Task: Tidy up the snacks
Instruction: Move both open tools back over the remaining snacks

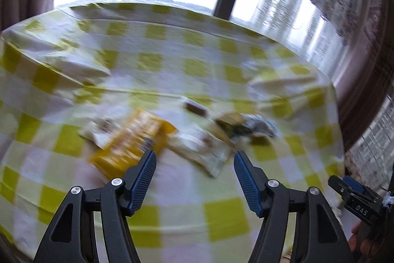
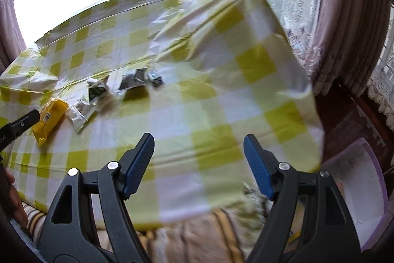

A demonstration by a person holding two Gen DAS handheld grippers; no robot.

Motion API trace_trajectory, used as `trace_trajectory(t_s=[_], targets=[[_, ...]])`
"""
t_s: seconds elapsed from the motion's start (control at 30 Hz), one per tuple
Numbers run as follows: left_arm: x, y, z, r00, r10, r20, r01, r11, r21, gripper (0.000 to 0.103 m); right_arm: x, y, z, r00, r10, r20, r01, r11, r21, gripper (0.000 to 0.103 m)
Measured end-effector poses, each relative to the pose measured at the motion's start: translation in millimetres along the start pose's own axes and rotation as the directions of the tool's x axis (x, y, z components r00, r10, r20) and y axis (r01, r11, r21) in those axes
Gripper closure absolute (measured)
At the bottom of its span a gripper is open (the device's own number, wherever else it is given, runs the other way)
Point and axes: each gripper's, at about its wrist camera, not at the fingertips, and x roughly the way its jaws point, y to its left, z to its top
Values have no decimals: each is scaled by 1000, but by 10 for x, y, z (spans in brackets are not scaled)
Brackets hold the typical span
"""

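Both grippers stand empty above the table (image 1: 172,213), so the step in hand reads as the approach to a first pick, with no snack yet lifted. Several wrappers lie scattered mid-table on the yellow-and-white checked cloth (image 2: 209,115): a yellow packet (image 1: 130,142), a pale flat packet (image 1: 202,147) just beside it, a small dark bar (image 1: 195,107) beyond, and a crumpled dark-and-silver wrapper (image 1: 248,126) to the right; motion blur hides their labels. Left gripper (image 1: 194,164) points downward at the cloth, jaws apart with nothing between the blue pads, its left tip overlapping the near corner of the yellow packet in view; contact cannot be confirmed. Right gripper (image 2: 199,147) hangs over the near right part of the table, jaws wide and empty, well apart from the snacks. A lilac bin (image 2: 364,191) sits beside the table, below its right edge, likely the destination. Next move calls for lowering one gripper astride a packet's edge and closing squarely, since thin wrappers may slip.
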Motion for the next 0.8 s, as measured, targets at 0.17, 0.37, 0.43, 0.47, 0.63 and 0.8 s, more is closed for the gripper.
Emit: trace_trajectory(t_s=[0.17,0.37,0.43,0.47,0.63,0.8], targets=[[93,278,139,999,45,29,-45,999,-2,37,124,256,101,1000,13,18,-13,999,-38,25],[276,523,184,998,66,17,-66,998,3,37,327,566,218,999,40,36,-37,996,-84,25],[337,564,173,998,62,6,-62,998,7,37,353,661,239,997,52,49,-47,994,-99,25],[374,582,162,998,61,-3,-61,998,6,37,369,715,251,997,57,56,-50,993,-110,25],[529,560,65,997,54,-58,-52,998,28,37,480,942,314,995,73,61,-63,986,-155,25],[539,520,-33,994,3,-107,-1,1000,15,37,577,1069,388,994,85,71,-71,982,-173,25]])
